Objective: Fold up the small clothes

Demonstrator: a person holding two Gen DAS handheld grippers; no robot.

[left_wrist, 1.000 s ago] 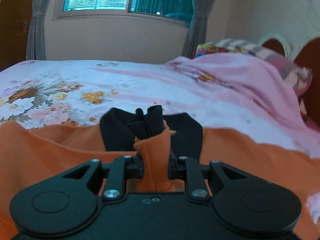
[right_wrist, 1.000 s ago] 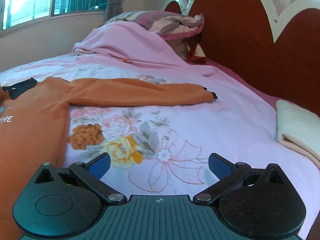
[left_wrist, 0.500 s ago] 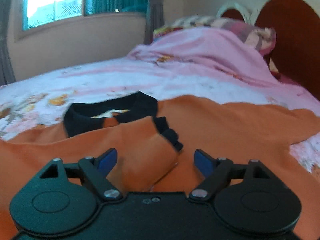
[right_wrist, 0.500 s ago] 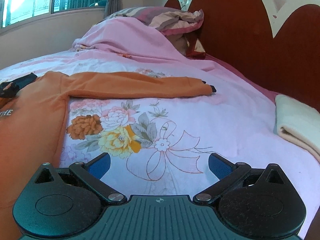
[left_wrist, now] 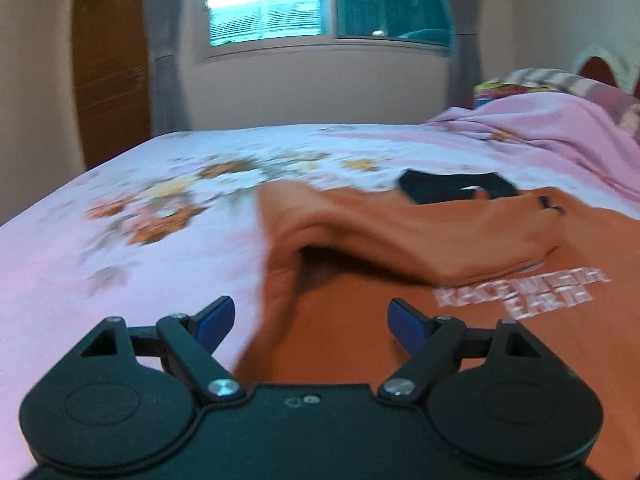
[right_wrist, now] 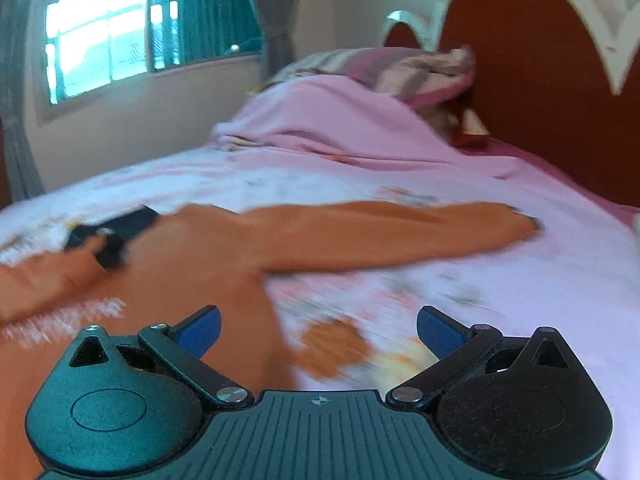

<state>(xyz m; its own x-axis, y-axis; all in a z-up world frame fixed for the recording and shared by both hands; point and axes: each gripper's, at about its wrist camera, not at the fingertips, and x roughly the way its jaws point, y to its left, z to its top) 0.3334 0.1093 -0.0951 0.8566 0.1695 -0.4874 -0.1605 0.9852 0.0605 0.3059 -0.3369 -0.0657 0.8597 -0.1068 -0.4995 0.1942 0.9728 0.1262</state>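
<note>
An orange sweatshirt (left_wrist: pixel 360 320) with a black collar (left_wrist: pixel 456 186) and white chest lettering (left_wrist: pixel 520 292) lies flat on the floral bedsheet (left_wrist: pixel 120 248). One sleeve (left_wrist: pixel 400 232) is folded across its chest, black cuff near the collar. My left gripper (left_wrist: pixel 310 322) hovers open over the sweatshirt's left side edge, nothing between its fingers. In the right wrist view the other sleeve (right_wrist: pixel 380 232) stretches out to the right, and the sweatshirt's body (right_wrist: pixel 180 280) lies at lower left. My right gripper (right_wrist: pixel 318 330) is open above the sheet beside the body's edge.
A bunched pink blanket (right_wrist: pixel 340 128) and striped pillows (right_wrist: pixel 412 68) lie at the head of the bed against a red-brown headboard (right_wrist: pixel 540 100). A window (left_wrist: pixel 280 4) with grey curtains is on the far wall. The bed's left edge (left_wrist: pixel 60 192) drops off near a wooden door.
My left gripper let go of the sleeve cuff, leaving the sleeve folded over the chest, and swung left to the garment's side. My right gripper shifted left toward the sweatshirt; the folded towel left its view.
</note>
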